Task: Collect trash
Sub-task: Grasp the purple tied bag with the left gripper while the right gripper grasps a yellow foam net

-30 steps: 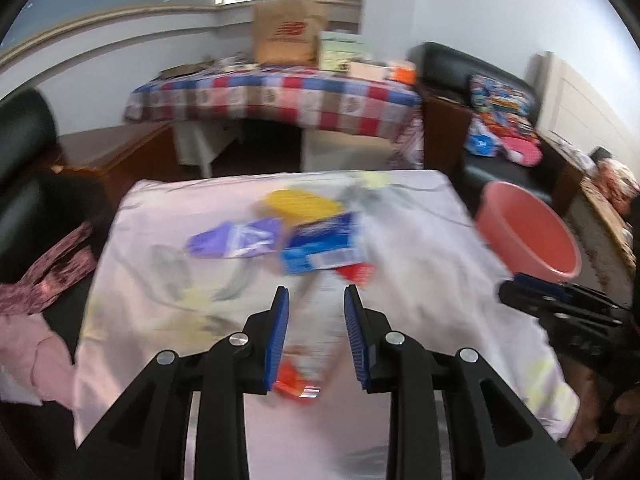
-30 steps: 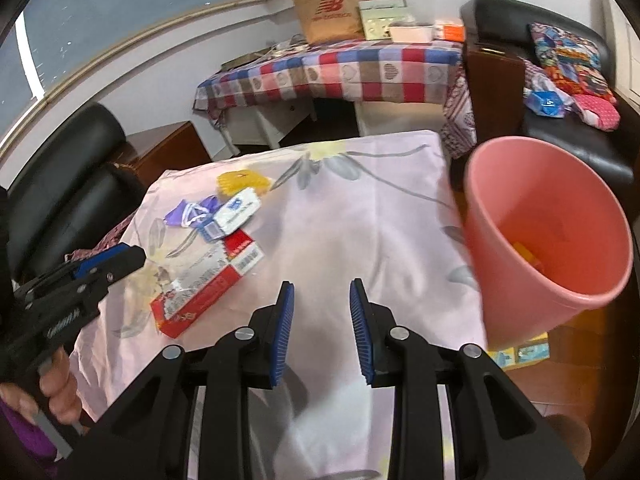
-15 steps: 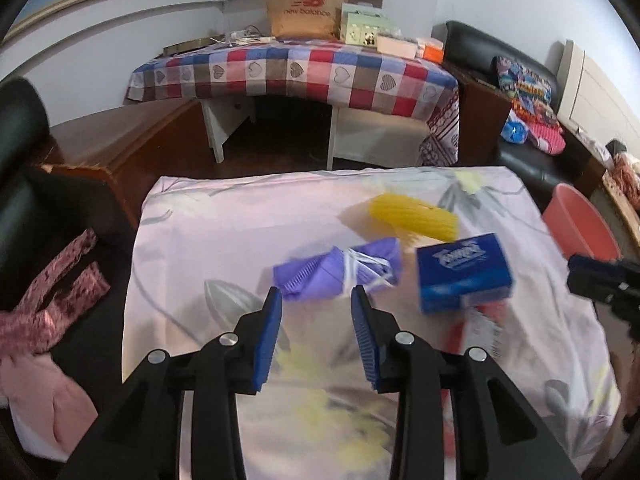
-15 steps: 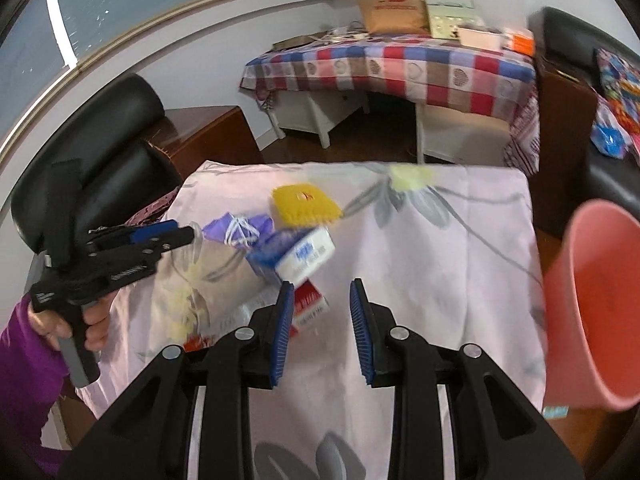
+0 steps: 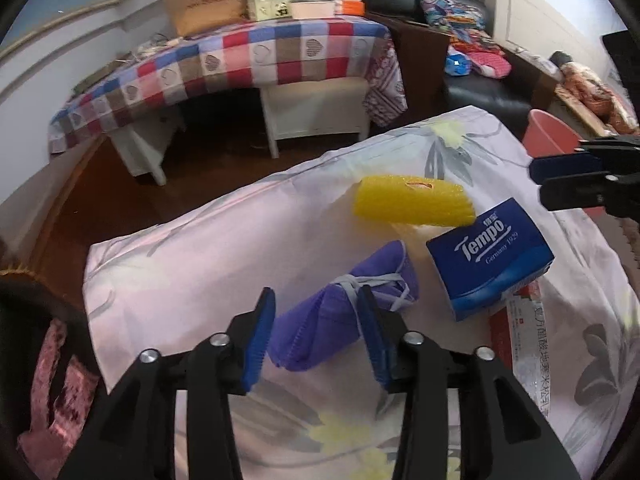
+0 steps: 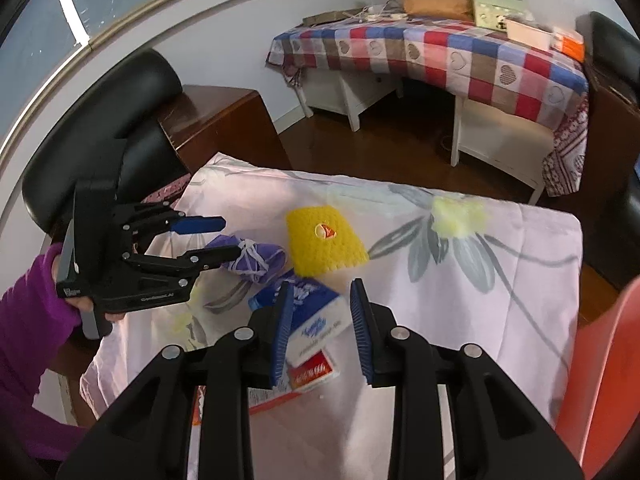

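On the floral cloth lie a purple bundle (image 5: pixel 344 312) (image 6: pixel 256 260) tied with white string, a yellow foam pad (image 5: pixel 412 200) (image 6: pixel 324 240), a blue Tempo tissue box (image 5: pixel 492 256) (image 6: pixel 312 316) and a red-and-white packet (image 5: pixel 528 356) (image 6: pixel 312 372). My left gripper (image 5: pixel 316 336) (image 6: pixel 228 238) straddles the purple bundle. Its jaws are opening and the left pad stands clear of the bundle. My right gripper (image 6: pixel 322 320) (image 5: pixel 568 180) hovers over the tissue box, jaws opening, with the box below the fingers and not pressed. The pink bucket (image 5: pixel 548 132) (image 6: pixel 600 360) stands off the table's right side.
A checkered table (image 5: pixel 248 60) with a paper bag and boxes stands at the back. There is a black armchair (image 6: pixel 100 120) and a wooden side table (image 6: pixel 216 120) to the left, and a black sofa (image 5: pixel 480 88) to the right. A purple sleeve (image 6: pixel 28 308) holds the left gripper.
Both grippers swung left across the table. The left went from the red packet to the purple bundle and its jaws widened. The right left the bucket and came over the tissue box.
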The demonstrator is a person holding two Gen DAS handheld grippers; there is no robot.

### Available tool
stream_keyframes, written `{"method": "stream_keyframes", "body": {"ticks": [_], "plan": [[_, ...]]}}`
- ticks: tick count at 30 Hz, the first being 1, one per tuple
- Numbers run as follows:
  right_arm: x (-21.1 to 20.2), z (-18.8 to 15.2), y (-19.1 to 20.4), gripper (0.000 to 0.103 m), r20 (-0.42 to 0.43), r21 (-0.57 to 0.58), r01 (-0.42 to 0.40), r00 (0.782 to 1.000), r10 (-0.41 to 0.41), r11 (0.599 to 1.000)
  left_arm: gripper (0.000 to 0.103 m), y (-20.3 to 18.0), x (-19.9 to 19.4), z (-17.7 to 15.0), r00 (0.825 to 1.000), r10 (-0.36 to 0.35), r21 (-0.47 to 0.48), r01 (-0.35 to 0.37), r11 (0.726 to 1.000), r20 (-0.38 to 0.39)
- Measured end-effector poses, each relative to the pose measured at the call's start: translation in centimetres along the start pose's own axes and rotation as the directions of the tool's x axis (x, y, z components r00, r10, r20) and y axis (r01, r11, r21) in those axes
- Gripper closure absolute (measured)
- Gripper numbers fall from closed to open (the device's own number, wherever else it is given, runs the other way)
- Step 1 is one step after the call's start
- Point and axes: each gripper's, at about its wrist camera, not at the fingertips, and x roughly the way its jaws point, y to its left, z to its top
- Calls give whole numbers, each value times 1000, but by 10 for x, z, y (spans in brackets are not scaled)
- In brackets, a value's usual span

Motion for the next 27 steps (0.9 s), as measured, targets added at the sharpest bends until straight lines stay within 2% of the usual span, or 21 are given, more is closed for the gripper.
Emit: {"method": "stream_keyframes", "body": {"ticks": [1,3,4,7,9,11,14,15,17,22,27], "plan": [[4,5,-1,62,-8,3,-7,1000,7,1000,60,3,2,1,1000,-26,-7,26,1000,-7],[10,11,-2,60,-22,9,-21,1000,21,1000,59,7,6,2,993,-111,-26,110,994,-41],[13,14,-3,59,-30,8,-27,999,27,1000,58,7,9,1,991,-126,-25,125,992,-54],[27,23,-4,59,-59,2,-26,998,26,1000,58,1,8,-3,993,-112,21,113,993,-47],[35,27,-3,59,-71,-4,-27,997,26,1000,58,-1,6,-7,991,-124,19,125,992,-42],[43,30,-1,59,-83,-13,-23,996,22,1000,63,-4,4,-12,994,-102,33,103,994,-30],[54,33,0,59,-101,-27,-19,995,16,999,76,-8,-1,-16,996,-83,37,84,996,-15],[58,34,1,59,-107,-34,-14,994,10,999,85,-9,-4,-18,997,-82,34,82,996,-10],[65,34,0,59,-118,-43,0,993,-5,999,94,-10,-11,-22,996,-84,24,84,996,5],[78,33,1,59,-130,-69,36,991,-45,997,97,-13,-28,-37,995,-83,-18,84,996,58],[89,29,6,60,-133,-95,70,988,-82,993,97,-7,-45,-51,994,-58,-129,69,989,88]]}}
